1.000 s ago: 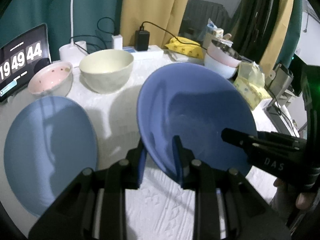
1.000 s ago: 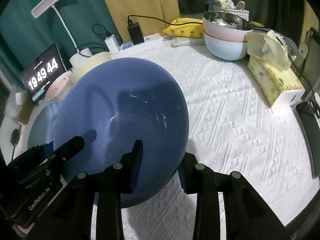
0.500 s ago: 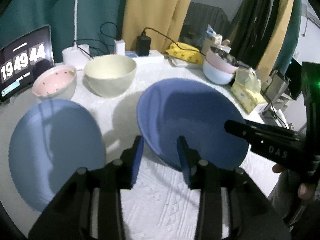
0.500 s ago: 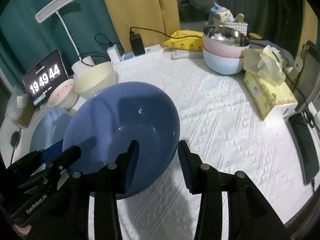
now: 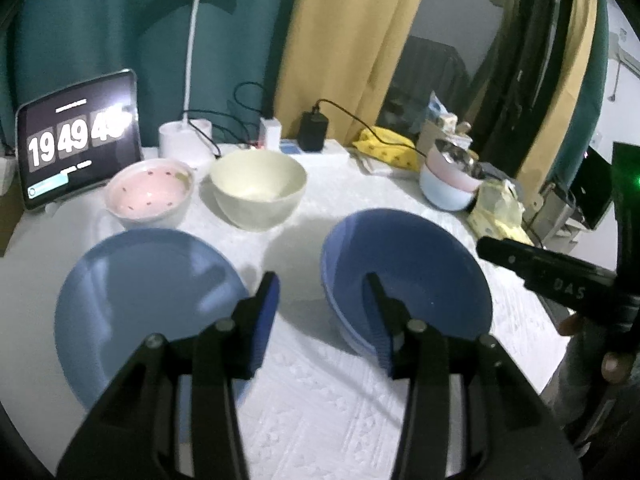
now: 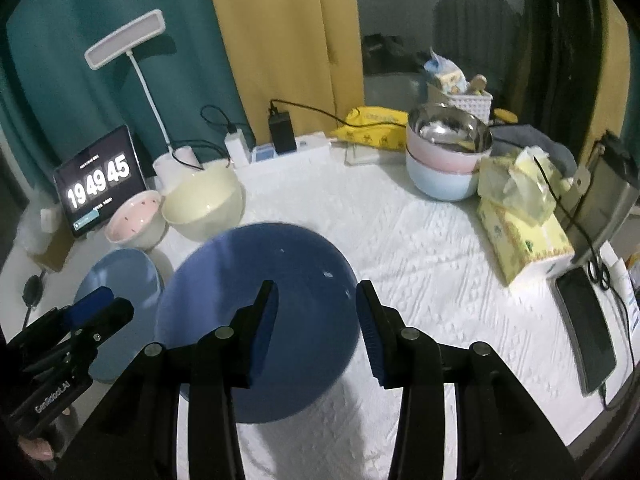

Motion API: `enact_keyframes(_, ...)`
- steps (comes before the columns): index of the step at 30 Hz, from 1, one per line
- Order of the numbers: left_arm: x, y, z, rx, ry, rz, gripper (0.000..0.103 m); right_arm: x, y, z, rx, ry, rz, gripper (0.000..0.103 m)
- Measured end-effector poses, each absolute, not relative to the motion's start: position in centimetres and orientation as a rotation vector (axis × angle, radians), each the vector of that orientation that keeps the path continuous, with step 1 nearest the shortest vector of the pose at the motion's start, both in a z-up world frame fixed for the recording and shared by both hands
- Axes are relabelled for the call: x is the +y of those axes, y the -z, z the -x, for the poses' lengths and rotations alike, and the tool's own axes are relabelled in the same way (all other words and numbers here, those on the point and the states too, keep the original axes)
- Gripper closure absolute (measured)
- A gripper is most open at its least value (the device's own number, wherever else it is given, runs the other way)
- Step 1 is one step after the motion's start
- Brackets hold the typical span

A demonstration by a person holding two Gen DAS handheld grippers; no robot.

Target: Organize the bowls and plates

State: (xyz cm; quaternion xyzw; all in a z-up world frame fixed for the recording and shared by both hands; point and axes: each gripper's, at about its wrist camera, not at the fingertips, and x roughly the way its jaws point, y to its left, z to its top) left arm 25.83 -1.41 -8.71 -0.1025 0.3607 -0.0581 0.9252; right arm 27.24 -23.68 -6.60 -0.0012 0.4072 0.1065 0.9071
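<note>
A dark blue bowl [image 5: 408,276] [image 6: 260,300] rests on the white tablecloth, with a light blue plate [image 5: 148,300] [image 6: 120,280] to its left. My left gripper [image 5: 322,316] hovers above the bowl's left rim. Its jaws are opening and the pads touch nothing. My right gripper [image 6: 316,316] is open above the bowl's right rim, clear of it. Each gripper shows in the other's view, the right gripper [image 5: 540,272] beside the bowl and the left gripper [image 6: 92,308] over the plate. Behind stand a pink bowl [image 5: 148,192] and a cream bowl [image 5: 258,188].
Stacked pink and pale blue bowls [image 6: 444,160] with a steel one on top stand at the back right. A tissue box [image 6: 524,228] and phone [image 6: 588,320] lie right. A tablet clock [image 6: 100,180], lamp [image 6: 128,36] and power strip [image 6: 288,148] line the back.
Both grippers let go of the dark blue bowl, which went from tilted up to lying on the cloth. Both hands rose and drew back, and their jaws widened.
</note>
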Motion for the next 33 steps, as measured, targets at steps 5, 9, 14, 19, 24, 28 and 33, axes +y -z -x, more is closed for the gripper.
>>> enact_keyframes(5, -0.1, 8.0, -26.1, 0.719, 0.095, 0.221, 0.059, -22.2, 5.6, -28.1, 0.815, -0.255, 0.027, 0.061)
enact_keyframes(9, 1.0, 7.5, -26.7, 0.703, 0.076, 0.226, 0.059, -20.9, 5.3, -29.0, 0.81, -0.28, 0.041, 0.061)
enact_keyframes(14, 2.3, 7.0, -27.6, 0.686, 0.056, 0.23, 0.059, -18.8, 4.9, -30.1, 0.805, -0.31, 0.071, 0.061)
enact_keyframes(19, 3.5, 6.8, -28.9, 0.678, 0.044, 0.24, 0.059, -17.1, 4.9, -31.5, 0.806, -0.331, 0.091, 0.061)
enact_keyframes(24, 4.3, 6.9, -30.4, 0.679, 0.04, 0.246, 0.058, -15.7, 5.3, -33.1, 0.818, -0.345, 0.097, 0.061)
enact_keyframes(28, 5.1, 7.1, -31.6, 0.682, 0.034, 0.252, 0.058, -14.6, 5.6, -34.3, 0.824, -0.358, 0.099, 0.061)
enact_keyframes(33, 5.9, 7.5, -33.2, 0.689, 0.026, 0.266, 0.058, -13.4, 6.1, -35.8, 0.836, -0.369, 0.1, 0.061)
